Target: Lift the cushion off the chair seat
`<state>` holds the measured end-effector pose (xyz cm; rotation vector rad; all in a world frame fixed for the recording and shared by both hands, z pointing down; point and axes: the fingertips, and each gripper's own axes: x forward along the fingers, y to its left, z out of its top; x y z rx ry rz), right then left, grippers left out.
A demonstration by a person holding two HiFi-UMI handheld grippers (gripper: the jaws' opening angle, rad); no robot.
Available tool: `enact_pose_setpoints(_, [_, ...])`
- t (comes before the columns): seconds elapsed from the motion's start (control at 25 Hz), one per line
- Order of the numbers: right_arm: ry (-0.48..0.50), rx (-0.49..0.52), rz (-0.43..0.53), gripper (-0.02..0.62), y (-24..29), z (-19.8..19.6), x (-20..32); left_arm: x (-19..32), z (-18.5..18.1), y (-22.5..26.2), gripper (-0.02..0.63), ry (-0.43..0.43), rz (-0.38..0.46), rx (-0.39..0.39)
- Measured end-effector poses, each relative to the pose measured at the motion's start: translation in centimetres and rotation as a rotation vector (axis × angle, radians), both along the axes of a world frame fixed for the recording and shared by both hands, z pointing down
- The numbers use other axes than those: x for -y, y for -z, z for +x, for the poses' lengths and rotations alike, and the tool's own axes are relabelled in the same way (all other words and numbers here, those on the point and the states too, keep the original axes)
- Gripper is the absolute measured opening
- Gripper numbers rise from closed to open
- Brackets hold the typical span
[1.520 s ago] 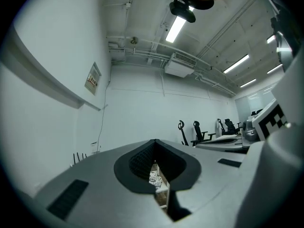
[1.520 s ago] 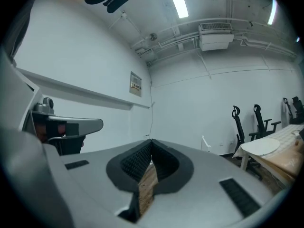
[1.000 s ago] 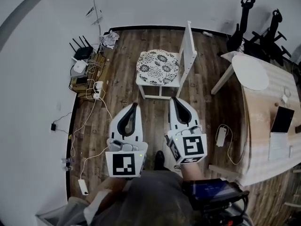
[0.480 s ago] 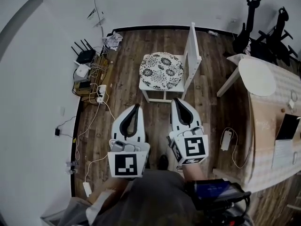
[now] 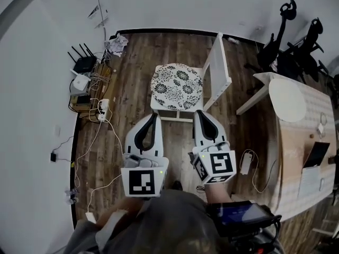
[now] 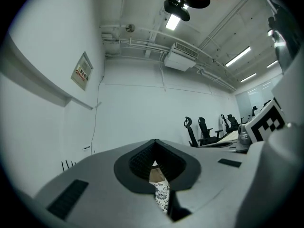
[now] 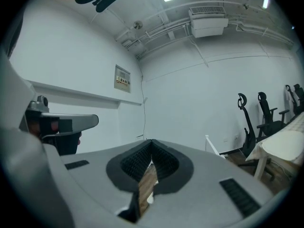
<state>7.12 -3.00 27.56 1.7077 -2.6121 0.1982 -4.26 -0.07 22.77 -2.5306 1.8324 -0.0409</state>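
Wood floor point(image 5: 132, 62) – dark planks, white walls on the far and left sides.

Table point(image 5: 296, 136) – light top, along the right edge of the head view.

Two black office chairs point(image 5: 288, 46) – far right corner, behind the table.

Chair point(image 5: 217, 70) – white, mid-floor, its back to the right in the head view, well apart from the table.

Cushion point(image 5: 176, 86) – round, black-and-white flower print. It lies flat on the chair seat and covers most of it; not lifted.

Left gripper point(image 5: 154, 115) – points level at the chair, tip near the seat's front edge. Jaws closed tip to tip, nothing between them. The left gripper view shows a strip of the cushion print through the slit below the tips. No contact with the cushion.

Right gripper point(image 5: 198, 111) – beside the left one, pointing the same way, tip near the seat's front right corner. Jaws fully closed and empty; only floor planks show through the slit. Also clear of the cushion.

Router point(image 5: 82, 64) – black, aerials up, by the left wall.

Power strip point(image 5: 101, 109) – white, just in front of the router, with cables trailing over the floor.
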Motion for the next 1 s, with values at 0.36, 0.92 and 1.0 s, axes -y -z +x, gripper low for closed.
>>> enact_pose_setpoints(0.36, [-0.036,-0.040,0.025,0.008,1.2,-3.3,7.5,8.1,-4.0,0.7,0.006,-0.027,0.032,-0.036])
enact_pose_setpoints(0.92, [-0.085,-0.043,0.032,0.008,0.7,-6.2,15.3,16.5,-7.3,-0.5,0.006,-0.073,0.023,-0.037])
enact_pose_setpoints(1.0, [-0.105,-0.043,0.020,0.008,0.2,-5.6,15.6,17.1,-6.9,-1.0,0.006,-0.088,0.009,-0.039])
